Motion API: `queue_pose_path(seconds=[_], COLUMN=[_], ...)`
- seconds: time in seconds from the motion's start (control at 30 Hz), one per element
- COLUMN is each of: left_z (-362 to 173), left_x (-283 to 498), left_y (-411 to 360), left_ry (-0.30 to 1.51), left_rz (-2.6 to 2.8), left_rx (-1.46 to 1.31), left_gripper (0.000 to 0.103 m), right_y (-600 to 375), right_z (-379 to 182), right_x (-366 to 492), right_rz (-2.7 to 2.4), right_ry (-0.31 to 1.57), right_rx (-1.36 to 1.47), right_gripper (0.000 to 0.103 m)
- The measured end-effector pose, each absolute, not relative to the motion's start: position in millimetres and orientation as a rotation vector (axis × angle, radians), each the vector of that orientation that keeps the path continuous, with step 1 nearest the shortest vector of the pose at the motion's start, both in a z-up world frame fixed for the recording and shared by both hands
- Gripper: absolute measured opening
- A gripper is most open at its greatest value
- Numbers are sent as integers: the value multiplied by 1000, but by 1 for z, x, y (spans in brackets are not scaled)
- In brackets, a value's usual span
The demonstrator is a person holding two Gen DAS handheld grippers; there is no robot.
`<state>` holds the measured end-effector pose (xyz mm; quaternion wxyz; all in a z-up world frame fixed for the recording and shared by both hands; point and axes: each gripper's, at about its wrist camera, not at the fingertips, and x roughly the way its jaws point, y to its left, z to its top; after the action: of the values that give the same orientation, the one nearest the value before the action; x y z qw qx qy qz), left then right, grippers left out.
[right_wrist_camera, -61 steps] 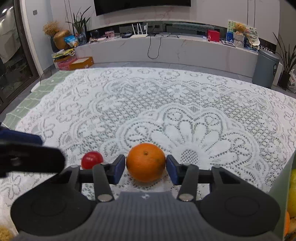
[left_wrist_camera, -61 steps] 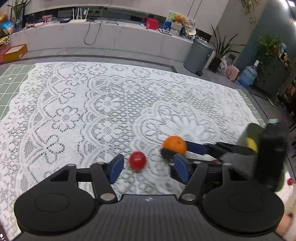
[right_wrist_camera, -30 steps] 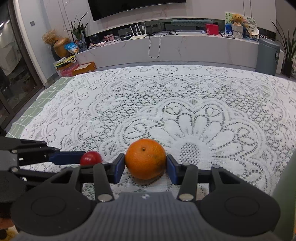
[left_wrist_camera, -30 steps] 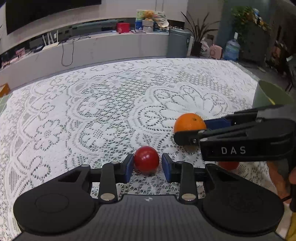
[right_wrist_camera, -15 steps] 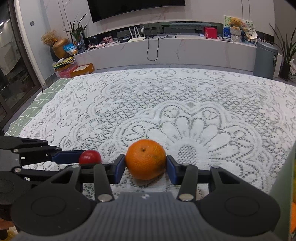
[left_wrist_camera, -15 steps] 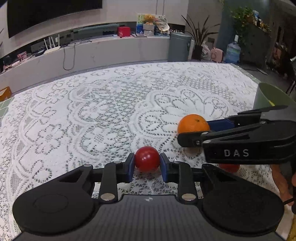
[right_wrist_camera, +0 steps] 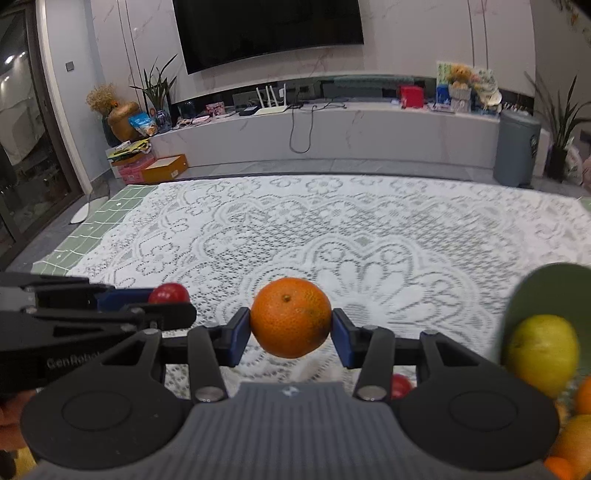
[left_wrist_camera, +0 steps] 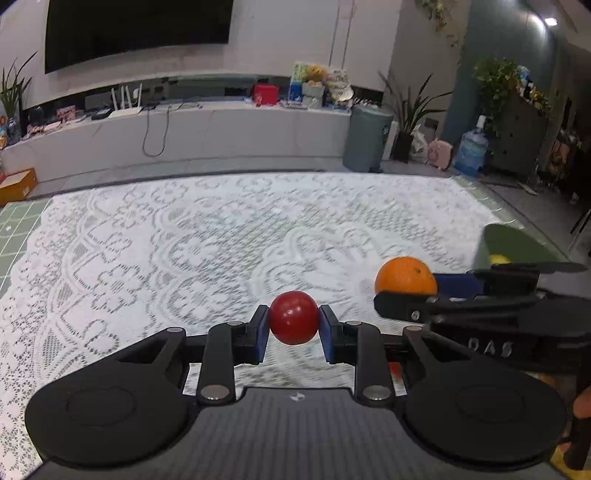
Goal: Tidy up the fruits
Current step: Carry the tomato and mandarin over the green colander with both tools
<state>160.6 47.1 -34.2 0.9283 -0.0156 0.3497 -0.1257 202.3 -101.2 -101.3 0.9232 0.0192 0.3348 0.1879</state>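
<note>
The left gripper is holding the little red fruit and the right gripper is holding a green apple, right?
Not quite. The right gripper holds an orange, as the right wrist view shows. The left gripper does hold the little red fruit.

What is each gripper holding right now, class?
Left gripper: shut on the red fruit.
Right gripper: shut on the orange.

A home living room: wall television (right_wrist_camera: 269, 29), media ledge (right_wrist_camera: 369, 129), houseplants (left_wrist_camera: 410, 107).
</note>
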Motion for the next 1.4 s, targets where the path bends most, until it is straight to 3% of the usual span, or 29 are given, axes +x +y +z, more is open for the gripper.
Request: queue_pose_path(seconds=[0.37,0.7,1.4], left_z=[-7,13,-36], left_x=[126,117,171], left_y=[-21,-95,-177], left_ry=[667,642,797], left_rz=[-359,-458,-560], left_rx=[-54,55,195], left_gripper=[31,31,31], right_y=[-172,-276,-317], right_z=[-65,-56,-95], right_x=[152,132,185], right_rz=[300,117,52], right_ry=[621,658,727], right_rx=[96,316,372], right_gripper=[44,45,45])
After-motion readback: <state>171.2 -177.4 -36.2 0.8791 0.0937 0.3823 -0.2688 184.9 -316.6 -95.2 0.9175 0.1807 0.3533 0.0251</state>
